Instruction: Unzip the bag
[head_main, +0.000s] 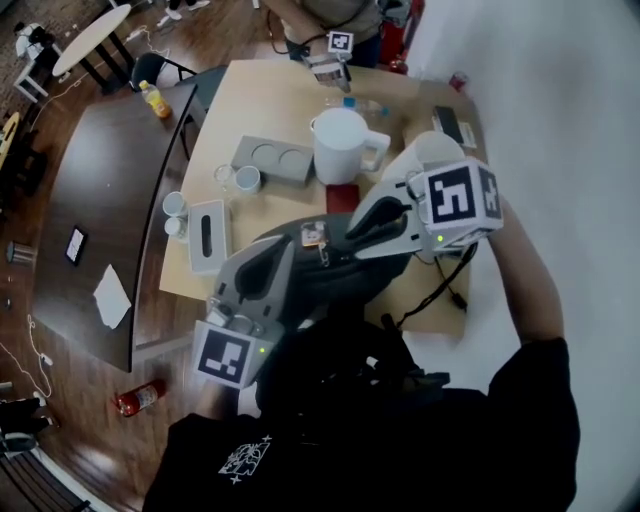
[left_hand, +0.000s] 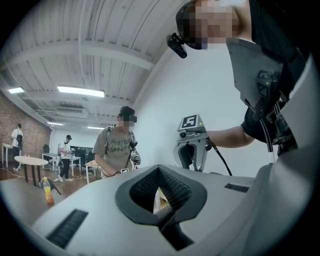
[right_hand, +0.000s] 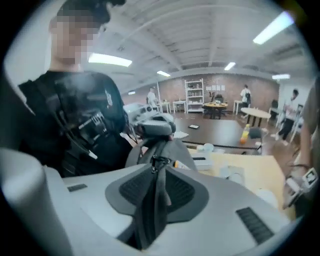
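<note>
Pinching the bag (head_main: 335, 270) in the tightly closed left tool (left_hand: 160, 175) holds it taut above the counter (head_main: 280, 100) while the right tool (right_hand: 156, 172), jaws partly apart, loosely straddles its zipper pull (right_hand: 154, 161).

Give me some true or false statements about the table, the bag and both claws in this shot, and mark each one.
1. A white pitcher stands on the light wooden table. True.
2. The left claw is wide open. False: its jaws are shut.
3. A dark strap runs between the jaws of the right claw. True.
4. The fire extinguisher stands on the light table. False: it lies on the floor, left of the person.
5. The bag lies on the dark table. False: it is between the two claws, in front of the person.
</note>
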